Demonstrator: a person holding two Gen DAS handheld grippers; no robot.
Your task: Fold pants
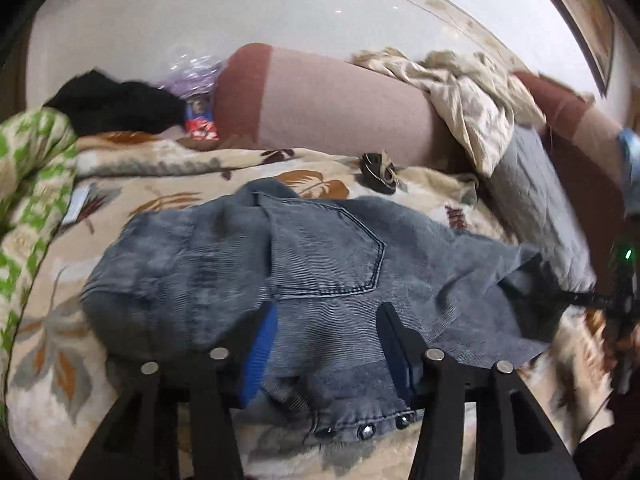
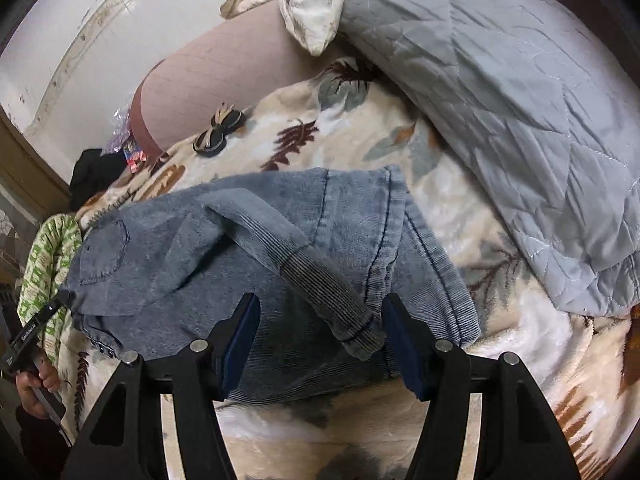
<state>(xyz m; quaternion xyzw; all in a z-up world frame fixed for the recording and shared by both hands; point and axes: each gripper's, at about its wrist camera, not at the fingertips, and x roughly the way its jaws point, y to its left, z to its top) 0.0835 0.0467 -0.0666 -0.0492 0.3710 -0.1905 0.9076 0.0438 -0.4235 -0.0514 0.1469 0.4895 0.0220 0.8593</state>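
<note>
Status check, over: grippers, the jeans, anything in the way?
Left gripper open over the waistband. Right gripper open over the leg cuffs. Grey-blue jeans folded, bunched on the leaf-print blanket. Nothing blocking.

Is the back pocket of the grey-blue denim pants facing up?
Yes, the stitched back pocket lies face-up on the grey-blue denim pants.

Grey-blue corduroy pants (image 1: 320, 264) lie bunched and partly folded on the leaf-print blanket (image 1: 168, 200), back pocket facing up, a row of dark buttons along the near edge, one ribbed leg draped diagonally across the pile.
</note>
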